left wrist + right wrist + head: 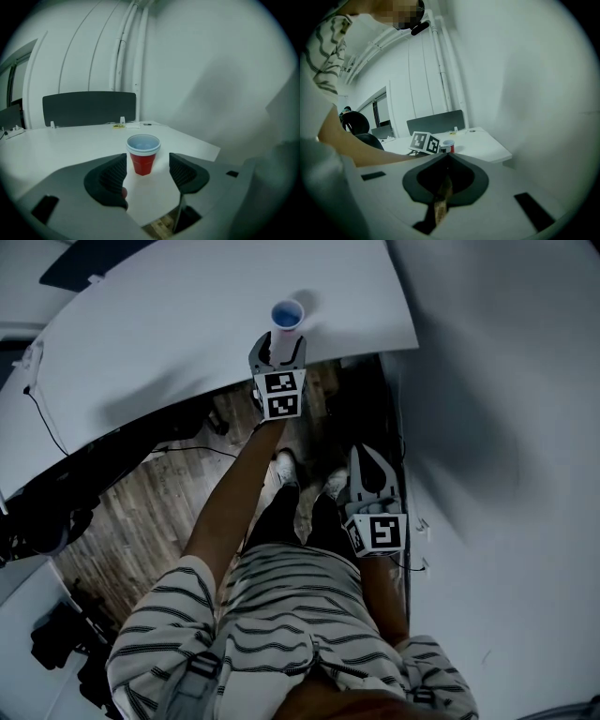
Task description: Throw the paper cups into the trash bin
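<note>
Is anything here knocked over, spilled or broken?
Nothing stands out. The red cup stands upright on the white table, near its corner, between the left gripper's open jaws, which don't touch it. No spill shows.

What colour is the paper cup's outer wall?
The paper cup is red outside; the left gripper view shows it best.

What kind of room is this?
Most likely an office or meeting room: a big white table, a dark divider panel along its far edge, and a black office chair nearby.
</note>
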